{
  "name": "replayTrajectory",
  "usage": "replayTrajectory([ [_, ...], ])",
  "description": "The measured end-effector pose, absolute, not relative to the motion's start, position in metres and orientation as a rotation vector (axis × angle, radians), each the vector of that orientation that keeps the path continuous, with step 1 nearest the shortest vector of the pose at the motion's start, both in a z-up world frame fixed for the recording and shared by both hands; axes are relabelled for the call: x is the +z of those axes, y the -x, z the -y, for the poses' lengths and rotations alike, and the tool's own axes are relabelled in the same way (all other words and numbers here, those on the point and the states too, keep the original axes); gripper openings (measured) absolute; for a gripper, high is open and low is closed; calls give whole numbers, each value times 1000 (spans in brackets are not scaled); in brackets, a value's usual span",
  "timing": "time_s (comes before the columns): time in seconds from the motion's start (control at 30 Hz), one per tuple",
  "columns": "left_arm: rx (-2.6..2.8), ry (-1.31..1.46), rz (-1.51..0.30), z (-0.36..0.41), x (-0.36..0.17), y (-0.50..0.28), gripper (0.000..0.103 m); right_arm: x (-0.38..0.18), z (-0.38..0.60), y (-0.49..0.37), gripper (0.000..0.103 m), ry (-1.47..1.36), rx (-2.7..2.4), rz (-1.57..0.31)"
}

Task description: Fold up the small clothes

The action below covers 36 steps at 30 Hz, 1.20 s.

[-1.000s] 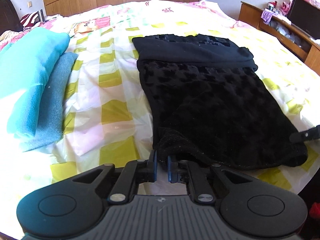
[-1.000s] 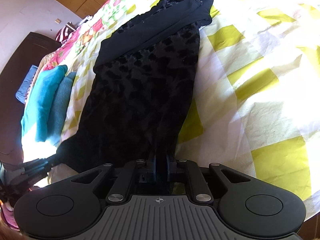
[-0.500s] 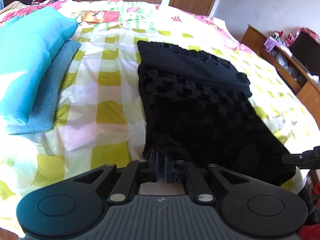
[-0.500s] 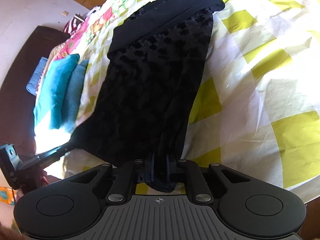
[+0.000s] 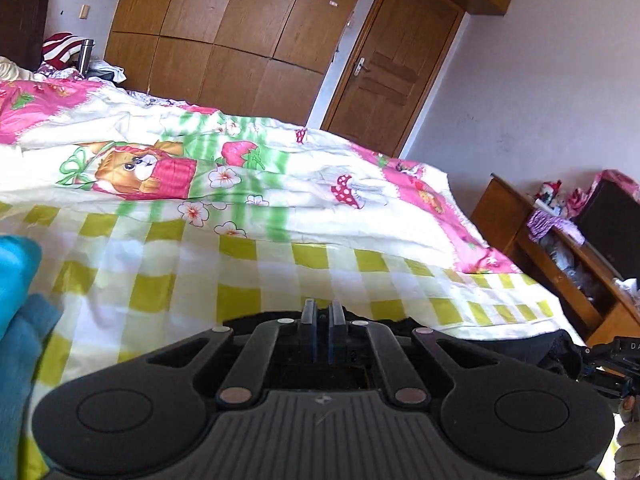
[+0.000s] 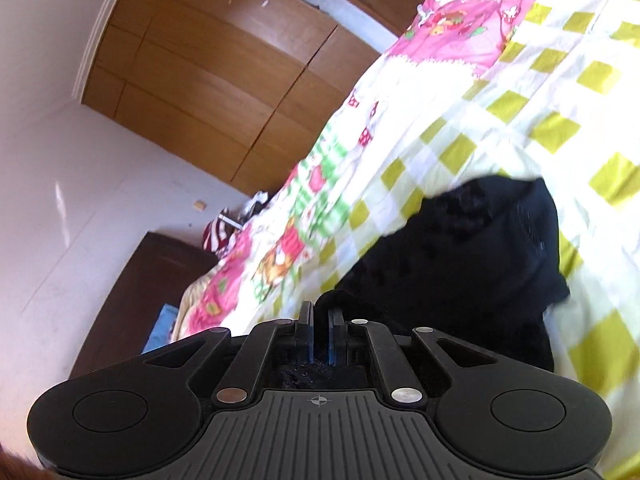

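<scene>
My left claw [image 5: 322, 330]: fingers nearly together, black garment [image 5: 500, 346] underneath
Bed [image 5: 280, 272]: checked sheet ahead
Far left: teal folded cloth [image 5: 16, 320]

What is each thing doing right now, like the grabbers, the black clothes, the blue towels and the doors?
left gripper: shut on the black garment's edge.
right gripper: shut on the black garment.
black garment: lifted and bunched, partly off the bed.
turquoise folded cloths: folded, lying on the checked bedsheet.
room door: closed.
wardrobe doors: closed.
</scene>
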<state>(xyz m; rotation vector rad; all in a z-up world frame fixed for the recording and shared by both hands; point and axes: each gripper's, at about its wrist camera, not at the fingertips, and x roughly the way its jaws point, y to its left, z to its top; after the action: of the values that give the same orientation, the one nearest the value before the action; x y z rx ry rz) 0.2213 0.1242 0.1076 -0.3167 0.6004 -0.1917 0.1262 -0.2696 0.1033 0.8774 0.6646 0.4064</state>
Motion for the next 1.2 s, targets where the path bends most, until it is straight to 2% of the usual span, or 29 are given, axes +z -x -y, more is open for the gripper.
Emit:
replayTrajectory([
  [0.1,-117,341,-662,-126,75,-279,21,85,272,-194,9,-876,285,-646],
  [0.2,-96,388,-675,-137,56,-290,25,44,280,-243,14,-922,143,-722],
  [0.27,-105,350,-654,-137,53,-276,34,23,288,-251,15,-947,126,-750],
  [0.3,-117,322,-656,-136,50,-265,41,19,290,-248,17,-940,131,-735],
  [0.33,-135,300,-667,-135,47,-256,46,18,291,-243,24,-904,134,-719],
  [0.4,-166,259,-706,-132,38,-239,49,24,287,-228,34,-764,122,-680],
  [0.5,-187,241,-776,-129,23,-224,50,33,271,-214,44,-499,143,-652],
  [0.67,-223,324,-829,-132,10,-226,52,35,247,-233,49,-236,170,-663],
  [0.77,-226,298,-823,-127,10,-236,56,29,237,-255,49,-182,195,-701],
  [0.97,-221,260,-814,-119,9,-259,56,11,223,-273,47,-89,200,-748],
  [1.03,-212,236,-803,-115,11,-266,56,10,224,-271,29,-87,207,-744],
  [1.1,-240,238,-788,-112,15,-270,56,10,226,-270,27,-87,209,-752],
  [1.2,-253,149,-816,-99,11,-274,69,12,228,-270,24,-104,211,-754],
])
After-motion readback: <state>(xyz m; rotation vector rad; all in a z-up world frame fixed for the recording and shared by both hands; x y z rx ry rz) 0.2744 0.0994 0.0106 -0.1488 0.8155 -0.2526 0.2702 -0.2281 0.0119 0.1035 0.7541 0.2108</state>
